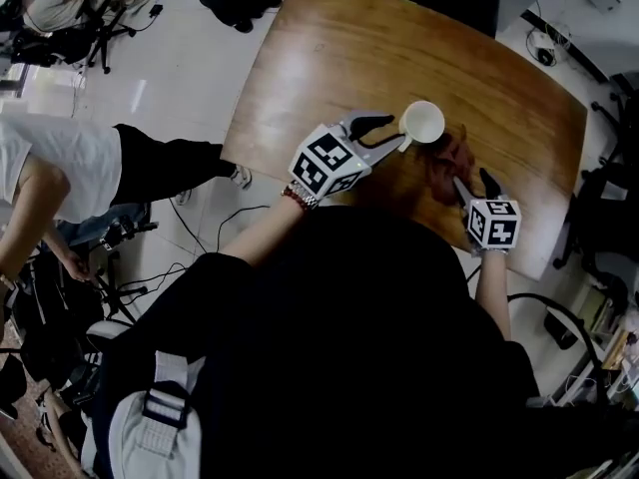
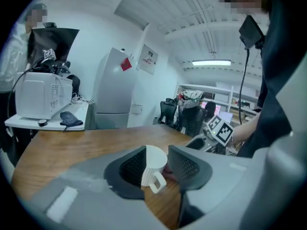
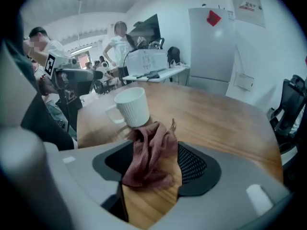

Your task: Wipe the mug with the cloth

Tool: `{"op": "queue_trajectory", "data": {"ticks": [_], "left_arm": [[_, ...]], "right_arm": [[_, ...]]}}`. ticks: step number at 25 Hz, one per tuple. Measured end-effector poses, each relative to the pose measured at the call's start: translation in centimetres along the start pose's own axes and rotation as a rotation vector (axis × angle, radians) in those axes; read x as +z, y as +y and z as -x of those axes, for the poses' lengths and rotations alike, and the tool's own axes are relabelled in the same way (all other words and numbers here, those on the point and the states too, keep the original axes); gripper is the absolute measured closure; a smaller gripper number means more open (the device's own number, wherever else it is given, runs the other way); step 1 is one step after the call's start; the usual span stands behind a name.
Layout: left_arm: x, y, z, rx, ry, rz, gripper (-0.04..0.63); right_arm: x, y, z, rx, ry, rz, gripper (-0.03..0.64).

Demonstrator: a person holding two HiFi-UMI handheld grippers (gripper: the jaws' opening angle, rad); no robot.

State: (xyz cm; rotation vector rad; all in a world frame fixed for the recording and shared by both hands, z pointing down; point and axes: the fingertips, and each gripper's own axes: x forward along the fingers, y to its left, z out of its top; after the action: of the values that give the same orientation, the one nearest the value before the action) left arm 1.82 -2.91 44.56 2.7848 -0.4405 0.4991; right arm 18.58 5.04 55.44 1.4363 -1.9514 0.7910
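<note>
A white ribbed mug (image 1: 423,123) stands upright on the wooden table (image 1: 329,58). My left gripper (image 1: 392,134) reaches it from the left. In the left gripper view the mug (image 2: 154,166) sits between the open jaws, handle toward the camera, close to the left pad with a gap on the right. A reddish-brown cloth (image 1: 446,163) lies crumpled just right of the mug. My right gripper (image 1: 474,183) is at the cloth. In the right gripper view the cloth (image 3: 151,157) lies loose between the open jaws, leaning on the left one, with the mug (image 3: 133,107) just beyond.
The table's curved near edge (image 1: 300,193) runs right under both grippers. A person in a white shirt (image 1: 60,168) stands at the left, with chairs and cables on the floor. A side table carries a white appliance (image 2: 41,97), next to a white fridge (image 2: 112,87).
</note>
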Motion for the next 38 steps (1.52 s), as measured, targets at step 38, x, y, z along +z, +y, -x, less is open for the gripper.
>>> {"op": "queue_trajectory", "data": {"ticks": [38], "left_arm": [[13.1, 0.0, 3.0, -0.005, -0.275, -0.067, 0.516]], "right_arm": [[21.5, 3.9, 12.2, -0.057, -0.678, 0.091, 0.364]]}}
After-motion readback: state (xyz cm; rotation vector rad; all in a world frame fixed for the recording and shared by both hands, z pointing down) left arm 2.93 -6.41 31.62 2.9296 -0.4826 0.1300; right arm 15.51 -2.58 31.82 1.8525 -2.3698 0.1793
